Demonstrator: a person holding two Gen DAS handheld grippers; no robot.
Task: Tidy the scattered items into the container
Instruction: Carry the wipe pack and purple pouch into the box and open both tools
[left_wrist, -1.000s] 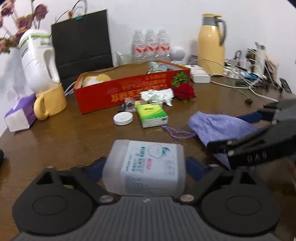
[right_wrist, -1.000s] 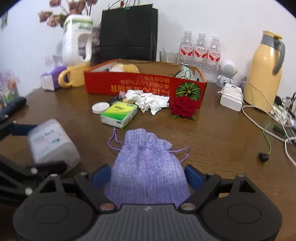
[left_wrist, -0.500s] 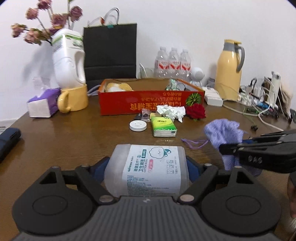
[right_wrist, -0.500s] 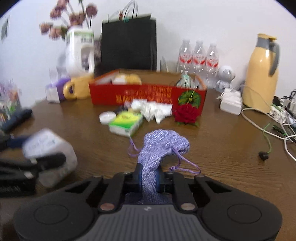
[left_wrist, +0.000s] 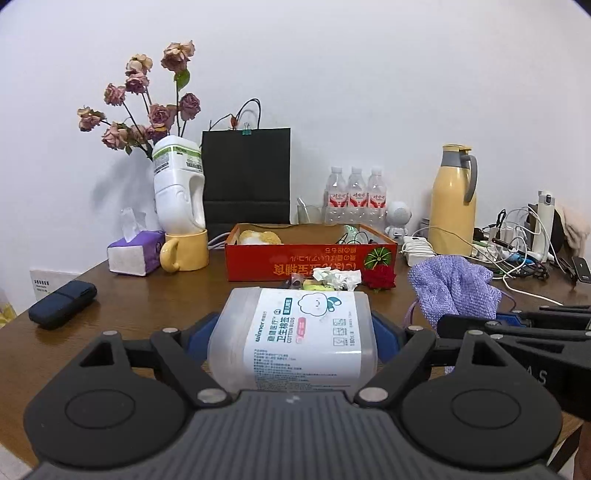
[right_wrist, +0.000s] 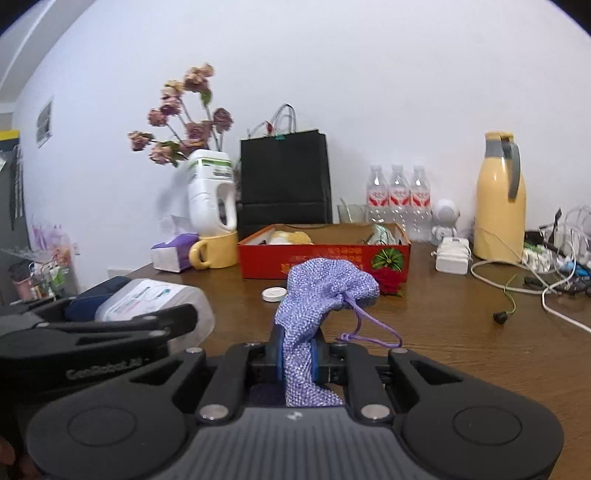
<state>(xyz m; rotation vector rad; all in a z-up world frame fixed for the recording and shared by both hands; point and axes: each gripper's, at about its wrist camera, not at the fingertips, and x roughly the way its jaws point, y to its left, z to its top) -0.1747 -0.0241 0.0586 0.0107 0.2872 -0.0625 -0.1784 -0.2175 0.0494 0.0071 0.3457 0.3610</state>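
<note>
My left gripper (left_wrist: 293, 332) is shut on a clear plastic cotton-bud box (left_wrist: 299, 332) with a white label, held above the brown table. To its right, my right gripper (right_wrist: 297, 354) is shut on a purple mesh drawstring pouch (right_wrist: 325, 288), which droops forward over the blue pads with its cord hanging. The red cardboard box (left_wrist: 310, 260) stands ahead at mid table with soft yellow items inside. In front of it lie crumpled tissue (left_wrist: 336, 275), a red rose (left_wrist: 380, 277) and a white round lid (right_wrist: 274, 294). The pouch (left_wrist: 454, 288) also shows in the left wrist view.
A yellow mug (left_wrist: 184, 251) under a white jug, a purple tissue box (left_wrist: 135, 253) and a dark case (left_wrist: 62, 302) sit to the left. A yellow thermos (left_wrist: 452, 199), a white charger (right_wrist: 452, 254) and tangled cables (right_wrist: 546, 273) crowd the right. A black bag (left_wrist: 245, 177) stands behind the box.
The right gripper went from open around the pouch to shut on it and lifted it. Both grippers rose off the table and tilted up, so the box now looks farther.
</note>
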